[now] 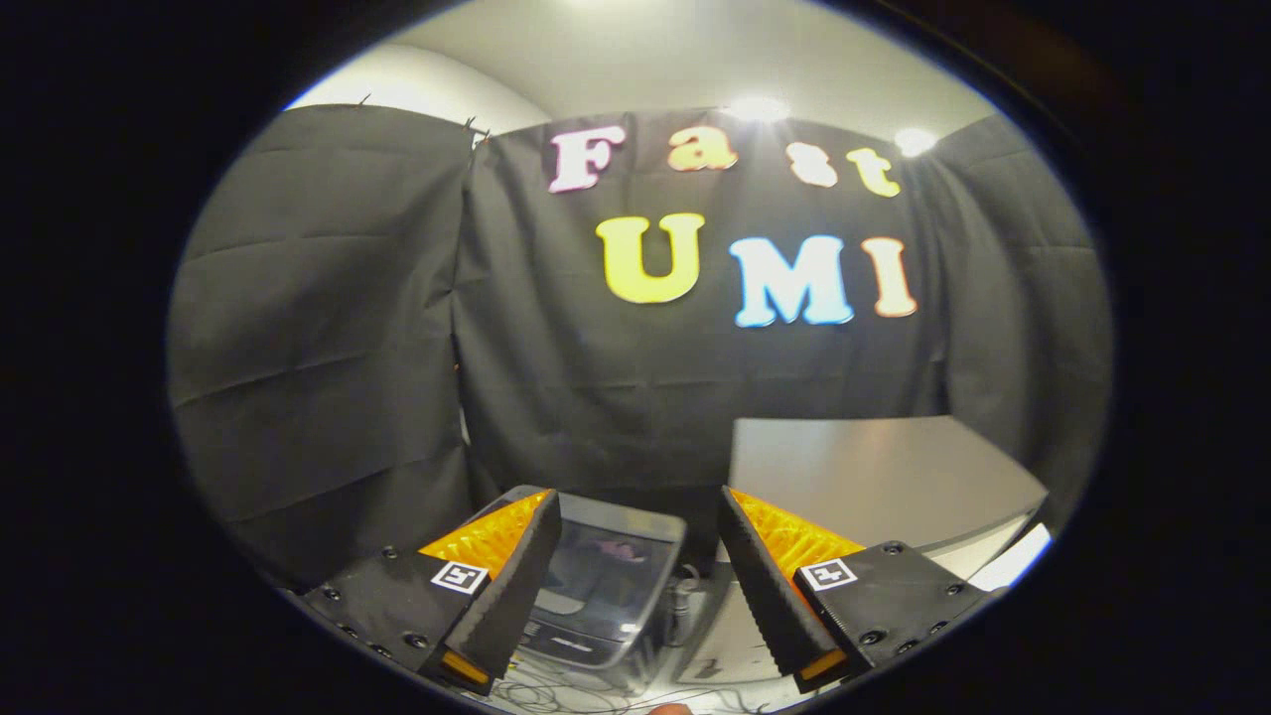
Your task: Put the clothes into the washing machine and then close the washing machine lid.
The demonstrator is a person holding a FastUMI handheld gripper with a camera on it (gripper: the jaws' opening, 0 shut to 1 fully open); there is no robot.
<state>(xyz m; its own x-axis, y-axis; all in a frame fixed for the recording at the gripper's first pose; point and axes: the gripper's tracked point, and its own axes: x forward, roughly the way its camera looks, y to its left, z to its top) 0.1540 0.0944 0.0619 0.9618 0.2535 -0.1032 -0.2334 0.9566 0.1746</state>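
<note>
The tool [635, 586] stands wide open, its two fingers spread far apart with nothing held between them. It is raised well above the things below and looks toward the black cloth wall [616, 397] of the booth.

The washing machine [606, 586] sits low down, between the two fingers and a little toward the left one, whose tip hides part of its near corner. It is a small grey machine with a see-through lid [608, 566], and the lid lies down flat over the top. Something pinkish shows faintly through the lid, but it is too dim to tell whether it is the clothes or a reflection.

Just to the right of the machine, beyond the right finger, stands a pale grey surface [874, 477] with a flat bare top, set against the cloth wall. A white edge [1013, 561] shows at its near right corner, partly behind the right finger.

On the floor in front of the machine lie thin tangled cables [556, 690], and a grey plug or hose end [683, 596] hangs at the machine's right side. Ceiling lights [760, 107] glare above the cloth wall
</note>
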